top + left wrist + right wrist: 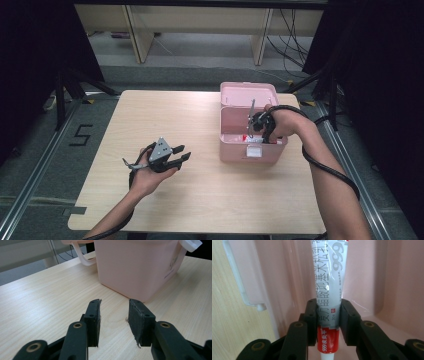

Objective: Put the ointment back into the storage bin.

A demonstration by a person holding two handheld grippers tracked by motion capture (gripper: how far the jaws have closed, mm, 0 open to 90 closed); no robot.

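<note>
Right claw point(328, 322) closed on a tube point(329, 282), pads pressing both its sides just above the red band near the white cap end, the cap pointing back toward the hand. Tube grey-white with red and dark print, held inside the open pink box point(252, 135), its flat end reaching further in along the pink wall. In the high view, right claw point(256, 125) poised over the box opening, hand above the box's right half, cable trailing back along the forearm. Box standing near the bench's point(200, 200) far right corner, lid tipped open toward the far edge, white latch on the wall facing the near edge. Left claw point(184, 154) open, nothing between its pads, held low over the bench left of the middle toward the near edge, pointing at the box and well apart from it. In the left gripper view, left claw point(114, 315) with jaws spread above bare wood, the box point(135, 267) ahead with its pale handle at its far left.
</note>
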